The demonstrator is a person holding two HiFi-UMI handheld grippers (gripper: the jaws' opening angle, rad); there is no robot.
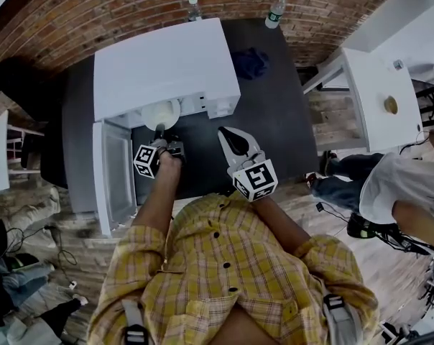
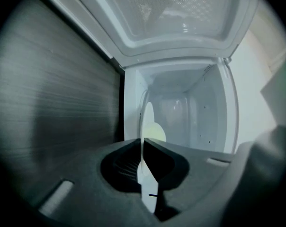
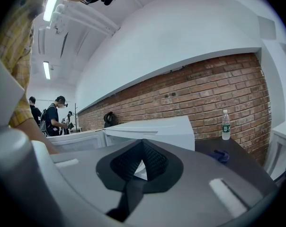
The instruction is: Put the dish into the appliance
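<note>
— Left gripper [image 1: 159,131]?
— Clamped on the rim of the white dish [image 1: 160,113], seen edge-on, at the mouth of the white microwave [image 1: 167,63], beside its wide-open door [image 1: 113,171].
— Right gripper [image 1: 223,131]?
— Pressed together, gripping nothing, above the dark table [image 1: 274,113], just right of the microwave.

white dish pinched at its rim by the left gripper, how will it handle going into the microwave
The dish is probably stiff: it holds its shape though the left gripper pinches only its rim. That thin smooth edge looks slippery, so it may pivot in the jaws. It looks like hard white ware, likely to chip against the microwave opening.
</note>
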